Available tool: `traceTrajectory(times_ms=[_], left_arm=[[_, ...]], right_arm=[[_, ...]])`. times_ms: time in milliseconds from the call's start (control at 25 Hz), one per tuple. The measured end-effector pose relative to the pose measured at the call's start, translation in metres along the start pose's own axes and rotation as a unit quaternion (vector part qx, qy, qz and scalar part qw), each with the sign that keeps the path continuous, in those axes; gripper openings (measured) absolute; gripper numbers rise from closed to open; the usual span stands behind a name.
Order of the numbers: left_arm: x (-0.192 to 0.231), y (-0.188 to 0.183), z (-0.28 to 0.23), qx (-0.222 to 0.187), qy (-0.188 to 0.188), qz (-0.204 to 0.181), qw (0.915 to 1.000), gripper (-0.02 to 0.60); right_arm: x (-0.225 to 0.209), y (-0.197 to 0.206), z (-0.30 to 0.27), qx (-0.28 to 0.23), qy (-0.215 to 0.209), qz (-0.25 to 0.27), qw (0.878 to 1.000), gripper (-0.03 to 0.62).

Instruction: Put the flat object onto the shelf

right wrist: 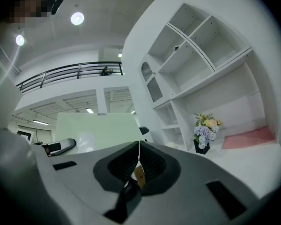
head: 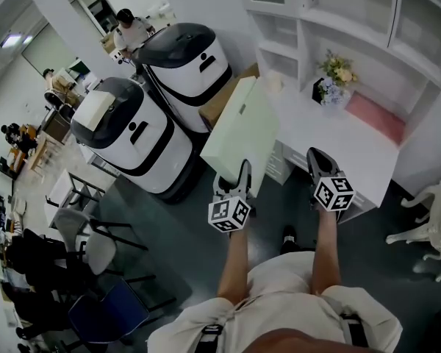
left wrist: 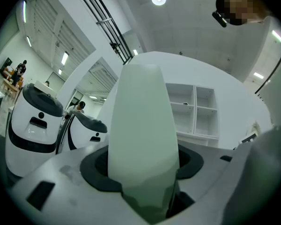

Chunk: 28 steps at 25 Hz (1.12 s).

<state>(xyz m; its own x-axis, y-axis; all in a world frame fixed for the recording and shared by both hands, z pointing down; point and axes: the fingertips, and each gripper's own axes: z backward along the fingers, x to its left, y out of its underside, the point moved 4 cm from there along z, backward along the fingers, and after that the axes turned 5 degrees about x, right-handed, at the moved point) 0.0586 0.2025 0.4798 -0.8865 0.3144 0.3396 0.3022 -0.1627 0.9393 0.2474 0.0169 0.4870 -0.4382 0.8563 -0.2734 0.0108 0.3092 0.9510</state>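
My left gripper (head: pixel 234 186) has its fingers clamped on the near edge of the board (head: pixel 239 134). The board is a pale green panel tilted up in the air ahead of me, short of the table (head: pixel 345 149) and the shelf (head: pixel 392 20). My right gripper (head: pixel 314 159) is closed on nothing. The board looks stiff, light and smooth. Held by one edge it could swing or slip, so a second grip on the far side would steady it.

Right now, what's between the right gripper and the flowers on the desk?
Just bare white desk top. In the head view, nothing sits between the right gripper and the flowers. The pink mat lies off to one side.
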Motion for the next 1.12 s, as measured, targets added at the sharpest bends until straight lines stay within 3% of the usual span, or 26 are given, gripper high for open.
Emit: traceTrajectory(times_ms=[600,1120], left_arm=[[0.015,-0.019,-0.073,-0.024,-0.011,0.039,0.9989,0.264],[0.014,-0.016,-0.131,-0.055,0.02,0.118,0.9913,0.265]], right_arm=[[-0.043,-0.042,-0.082,-0.021,-0.053,-0.011,0.998,0.069],[-0.092,-0.07,-0.113,-0.041,-0.061,-0.021,0.997,0.069]])
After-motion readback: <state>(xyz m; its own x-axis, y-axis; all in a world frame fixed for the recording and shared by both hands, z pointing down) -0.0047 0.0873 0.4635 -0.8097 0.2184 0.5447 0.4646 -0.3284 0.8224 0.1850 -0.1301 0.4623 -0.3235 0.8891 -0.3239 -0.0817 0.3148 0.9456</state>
